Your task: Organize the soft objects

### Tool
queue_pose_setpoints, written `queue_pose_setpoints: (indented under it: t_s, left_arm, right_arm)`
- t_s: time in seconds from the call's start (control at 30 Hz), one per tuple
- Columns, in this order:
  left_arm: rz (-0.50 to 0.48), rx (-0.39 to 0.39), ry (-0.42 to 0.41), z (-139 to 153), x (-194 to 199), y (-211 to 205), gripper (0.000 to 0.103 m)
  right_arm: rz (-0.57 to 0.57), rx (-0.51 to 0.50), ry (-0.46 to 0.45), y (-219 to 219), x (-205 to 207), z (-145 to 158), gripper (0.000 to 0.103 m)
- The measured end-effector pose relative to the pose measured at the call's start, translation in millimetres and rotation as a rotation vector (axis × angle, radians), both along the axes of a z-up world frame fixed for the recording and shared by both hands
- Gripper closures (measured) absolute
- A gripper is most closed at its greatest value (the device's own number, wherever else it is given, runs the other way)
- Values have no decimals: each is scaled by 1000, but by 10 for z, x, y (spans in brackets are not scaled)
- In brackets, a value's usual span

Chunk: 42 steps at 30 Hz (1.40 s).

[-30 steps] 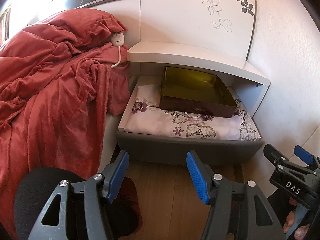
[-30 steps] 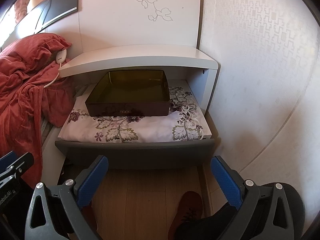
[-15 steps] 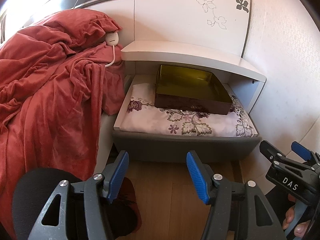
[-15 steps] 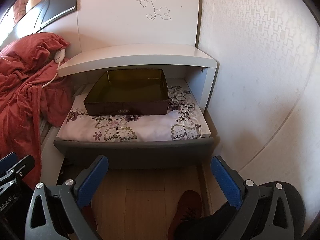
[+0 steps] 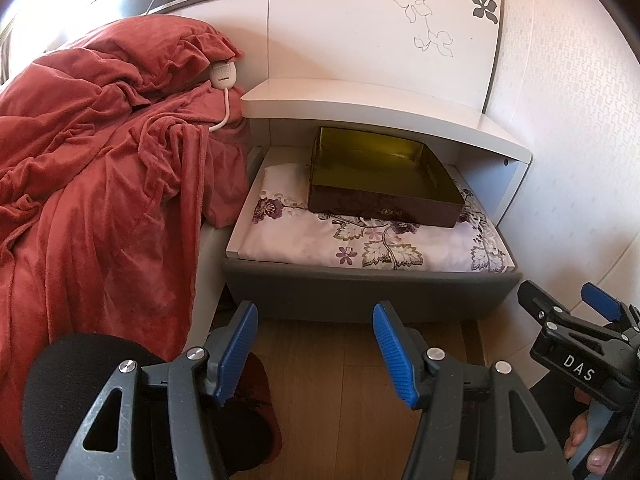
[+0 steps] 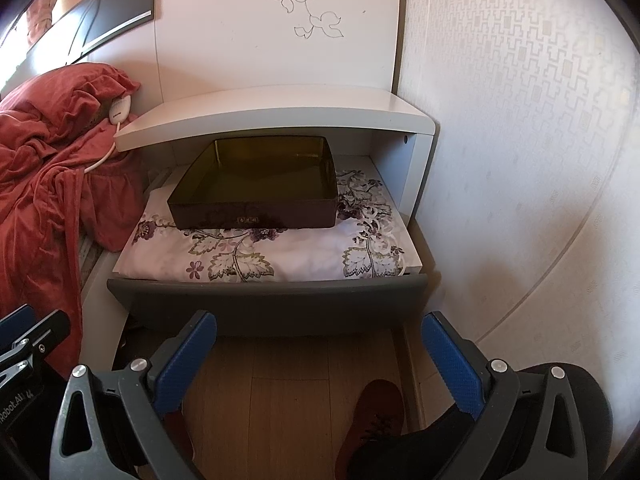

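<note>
A folded floral fabric (image 5: 360, 246) (image 6: 280, 256) fills the open grey drawer (image 5: 360, 292) (image 6: 272, 304) of the nightstand. A dark open box (image 5: 380, 184) (image 6: 256, 188) with a yellow-green inside rests on the fabric. A crumpled red blanket (image 5: 92, 184) (image 6: 40, 172) lies on the bed to the left. My left gripper (image 5: 314, 348) is open and empty, in front of the drawer over the floor. My right gripper (image 6: 320, 360) is open wide and empty, also in front of the drawer; it shows at the left wrist view's right edge (image 5: 568, 320).
A white shelf top (image 5: 380, 108) (image 6: 272, 112) overhangs the drawer. A white corded controller (image 5: 224, 74) (image 6: 119, 110) lies on the blanket. The wall (image 6: 520, 160) stands close on the right. Wooden floor (image 6: 292, 396) and the person's red slippers (image 6: 368, 420) are below.
Both grippers have drawn back slightly from the drawer and the left view has swung a little right. Both stay open and empty.
</note>
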<state>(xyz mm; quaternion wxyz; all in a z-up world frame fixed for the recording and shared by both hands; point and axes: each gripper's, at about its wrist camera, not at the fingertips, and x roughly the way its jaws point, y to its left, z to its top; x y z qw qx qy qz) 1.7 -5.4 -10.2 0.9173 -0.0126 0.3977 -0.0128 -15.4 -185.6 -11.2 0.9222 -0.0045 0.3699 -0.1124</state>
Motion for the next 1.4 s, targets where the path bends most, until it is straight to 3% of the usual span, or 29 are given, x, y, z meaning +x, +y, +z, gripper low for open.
queue_pose_setpoints:
  t_s: [0.5,0.6,0.73,0.83,0.97,1.1,1.23,1.4]
  left_arm:
    - [0,-8,16,-27,18,40,42]
    - [-34,-84,54,-71,85,112,42]
    - [-29,-207,128,-156,265,325,39]
    - [-9,-240,190,-247,437,433,39]
    - [10,-264,274,-418,666,501,39]
    - [22,-231,331,-592,921,524,39]
    - [51,-214,382,-776,1177,542,41]
    - [82,-200,446,-1037,1470,527,41]
  right_arm:
    - [18,13,49,12,29,-66,0]
    - [105,47,105,5,145,-51,0]
    - [354,70,267,23,427,-156,0]
    - [478,133,387,6,646,-314,0]
    - [555,182,473,26,926,-538,0]
    - [605,106,554,93,1152,-824,0]
    - [678,-116,613,199,1260,-1117,0]
    - [737,-284,651,243,1313,-1416,0]
